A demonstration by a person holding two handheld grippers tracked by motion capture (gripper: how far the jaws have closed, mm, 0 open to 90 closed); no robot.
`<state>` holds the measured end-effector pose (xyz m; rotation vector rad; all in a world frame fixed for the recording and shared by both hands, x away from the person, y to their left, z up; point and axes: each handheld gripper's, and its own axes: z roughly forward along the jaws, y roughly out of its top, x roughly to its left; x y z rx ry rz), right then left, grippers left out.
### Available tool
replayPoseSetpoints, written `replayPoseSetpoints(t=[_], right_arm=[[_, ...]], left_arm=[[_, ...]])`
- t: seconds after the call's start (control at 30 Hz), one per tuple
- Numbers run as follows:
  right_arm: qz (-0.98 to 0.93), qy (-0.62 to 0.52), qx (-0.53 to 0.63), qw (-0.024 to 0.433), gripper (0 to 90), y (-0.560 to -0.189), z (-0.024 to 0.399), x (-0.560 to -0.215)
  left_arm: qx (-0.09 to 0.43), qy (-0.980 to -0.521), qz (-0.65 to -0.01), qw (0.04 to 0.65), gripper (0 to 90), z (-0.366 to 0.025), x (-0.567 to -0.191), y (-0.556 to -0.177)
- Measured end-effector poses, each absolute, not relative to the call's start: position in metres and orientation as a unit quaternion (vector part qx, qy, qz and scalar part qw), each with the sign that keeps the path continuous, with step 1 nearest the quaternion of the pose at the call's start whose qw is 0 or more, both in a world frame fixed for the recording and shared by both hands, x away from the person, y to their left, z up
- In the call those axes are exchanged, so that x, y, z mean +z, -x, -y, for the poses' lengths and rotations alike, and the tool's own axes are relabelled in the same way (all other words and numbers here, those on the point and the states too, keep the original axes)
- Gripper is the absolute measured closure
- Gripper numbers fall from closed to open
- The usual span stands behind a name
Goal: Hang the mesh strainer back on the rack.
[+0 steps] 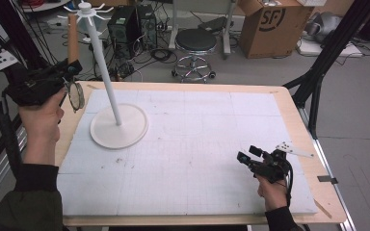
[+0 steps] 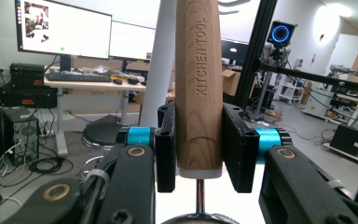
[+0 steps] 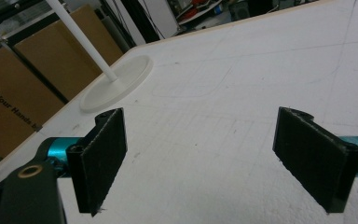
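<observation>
My left gripper (image 1: 70,67) is raised at the table's left edge, shut on the wooden handle (image 1: 72,41) of a kitchen tool held upright. Its round metal mesh head (image 1: 75,95) hangs below the jaws. In the left gripper view the handle (image 2: 199,84), stamped "KITCHEN TOOL", is clamped between both pads of the left gripper (image 2: 199,149). Just right of it stands a white hook stand: a pole (image 1: 103,67), a round base (image 1: 119,126) and hooks on top (image 1: 87,10). My right gripper (image 1: 244,156) rests low at the front right, open and empty (image 3: 200,158), facing the stand base (image 3: 116,84).
A white gridded foam mat (image 1: 197,144) covers the wooden table (image 1: 289,110). A small white perforated strip (image 1: 294,150) lies near the right edge. Beyond the table stand a stool (image 1: 195,43), a cardboard box (image 1: 270,24), computer towers (image 1: 125,24) and a black frame leg (image 1: 318,72).
</observation>
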<state>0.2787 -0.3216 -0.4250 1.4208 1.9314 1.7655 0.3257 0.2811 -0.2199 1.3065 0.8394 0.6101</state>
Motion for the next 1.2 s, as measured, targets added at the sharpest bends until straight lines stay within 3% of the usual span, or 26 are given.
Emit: replayPoseSetpoints(t=[1.2], right_arm=[[-0.642, -0.481, 0.591, 0.086, 16.9, -0.276, 0.326, -0.425]], left_arm=[[0.254, -0.570, -0.387, 0.679, 65.2, -0.282, -0.232, -0.338]])
